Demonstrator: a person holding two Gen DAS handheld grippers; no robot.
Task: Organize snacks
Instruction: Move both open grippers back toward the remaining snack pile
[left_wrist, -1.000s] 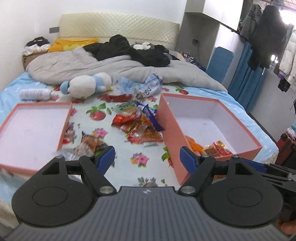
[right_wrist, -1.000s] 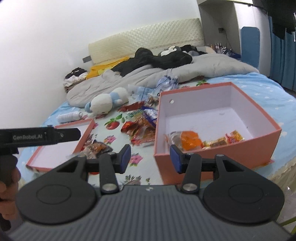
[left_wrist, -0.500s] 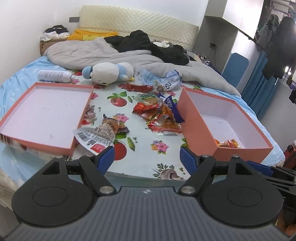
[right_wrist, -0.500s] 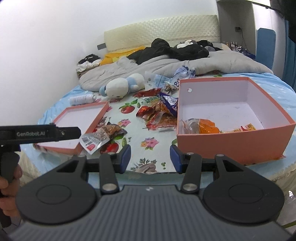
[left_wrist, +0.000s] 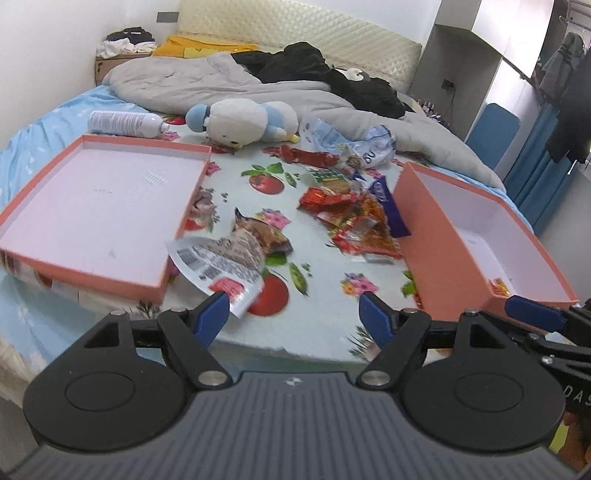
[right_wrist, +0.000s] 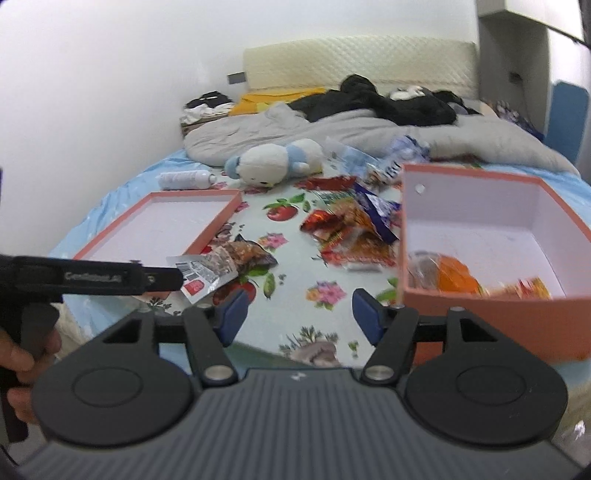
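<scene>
Loose snack packets (left_wrist: 354, 218) lie in a heap on the fruit-print bedsheet, beside a deep orange box (left_wrist: 436, 236). The box (right_wrist: 498, 325) holds an orange packet (right_wrist: 454, 277) and a few small ones. A brown-and-white packet (left_wrist: 229, 258) lies by the shallow orange lid (left_wrist: 99, 206). My left gripper (left_wrist: 293, 317) hangs open over the bed's near edge, just short of that packet, with nothing between its jaws. My right gripper (right_wrist: 300, 317) is near the box's front corner; its jaws are opening and hold nothing. In the right wrist view my left gripper (right_wrist: 177, 277) shows side-on.
A white-and-blue plush toy (left_wrist: 240, 118) and a white bottle (left_wrist: 125, 122) lie behind the lid. Further back are a grey duvet (left_wrist: 207, 81) and black clothes (left_wrist: 314, 66). A blue chair (left_wrist: 491, 129) stands to the right of the bed.
Both grippers have drawn back and sunk toward the bed's near edge, so more of the bed shows. The right gripper's jaws stand wider than before. The left jaws keep their width.
</scene>
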